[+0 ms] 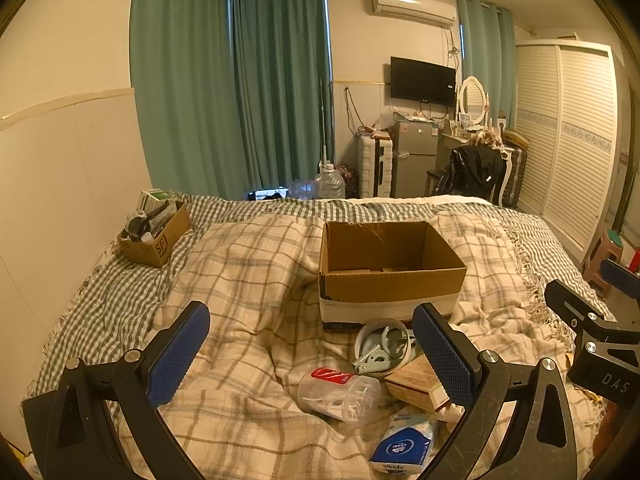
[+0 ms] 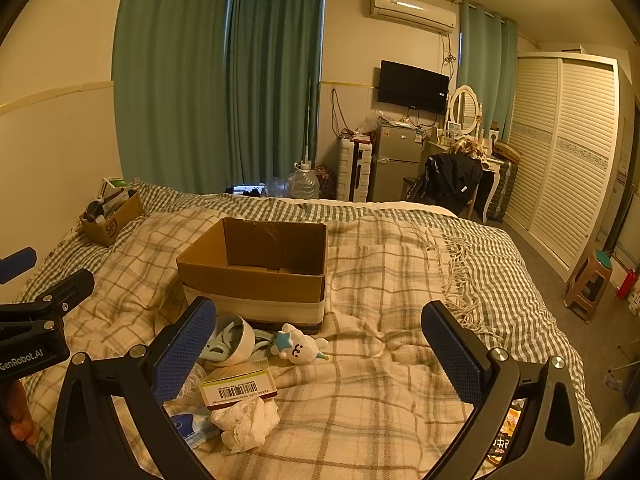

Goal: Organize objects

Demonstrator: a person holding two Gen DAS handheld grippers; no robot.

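Blue rubber pads line both tools: the left gripper and the right gripper each hang with jaws spread wide and nothing between them, angled down over the plaid blanket.

Nearest lies the clutter to be sorted. A blue Vinda tissue pack sits closest, with a clear plastic container with a red label tipped on its side just left of it. A crumpled white tissue rests touching a barcoded carton. Just beyond are a white bowl holding pale blue plastic hooks and, to its right, a small white plush toy with a blue star.

Behind the pile stands the open cardboard box, and its visible floor looks bare. So the sorting seems barely begun: every loose item is still on the blanket, none in that box. A smaller SF-marked box at the far left edge of the bed already holds bottles and packets.

Each gripper's left or right pad covers part of the pile; the bowl's contents are hard to identify with certainty, and the near inside wall of the big box is hidden. Snack wrappers at the near right edge are cut off.
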